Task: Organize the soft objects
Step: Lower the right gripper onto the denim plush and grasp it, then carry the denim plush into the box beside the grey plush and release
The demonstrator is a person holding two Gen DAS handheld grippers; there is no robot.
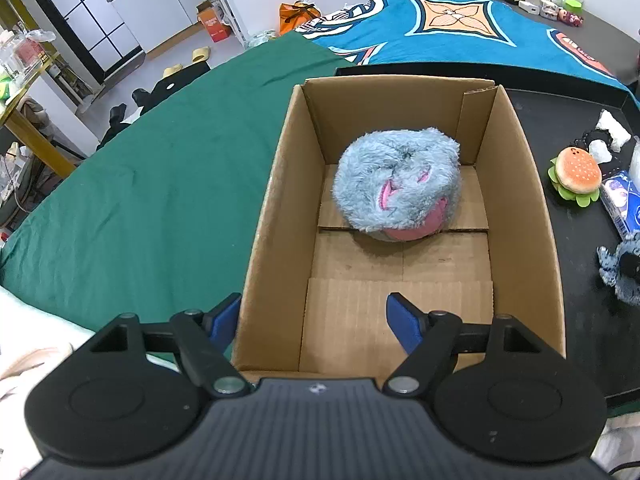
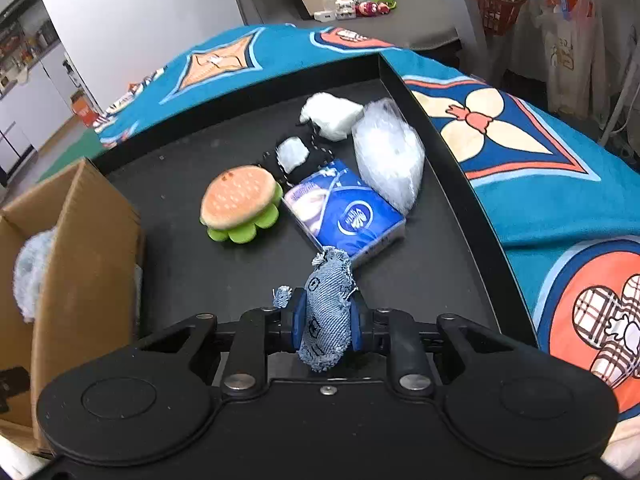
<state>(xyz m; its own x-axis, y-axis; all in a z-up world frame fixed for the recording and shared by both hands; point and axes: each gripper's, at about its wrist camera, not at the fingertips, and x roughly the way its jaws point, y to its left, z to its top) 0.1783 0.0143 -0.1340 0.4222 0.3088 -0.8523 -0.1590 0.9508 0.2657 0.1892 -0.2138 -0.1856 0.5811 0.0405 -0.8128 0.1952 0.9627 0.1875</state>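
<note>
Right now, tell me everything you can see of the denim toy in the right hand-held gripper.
The small blue denim stuffed toy looks like soft woven fabric with faint printed marks and frayed, fringed edges. It stands roughly upright, pinched at mid-body between the blue pads of the right hand-held gripper, which is shut on it. One frayed end sticks up, another hangs below, and a small flap pokes out left. It is over the black tray; whether it touches the tray is unclear.

My left gripper angled downward, jaws spread wide, nothing between pads. My right gripper angled downward, jaws clamped tight on denim toy.
</note>
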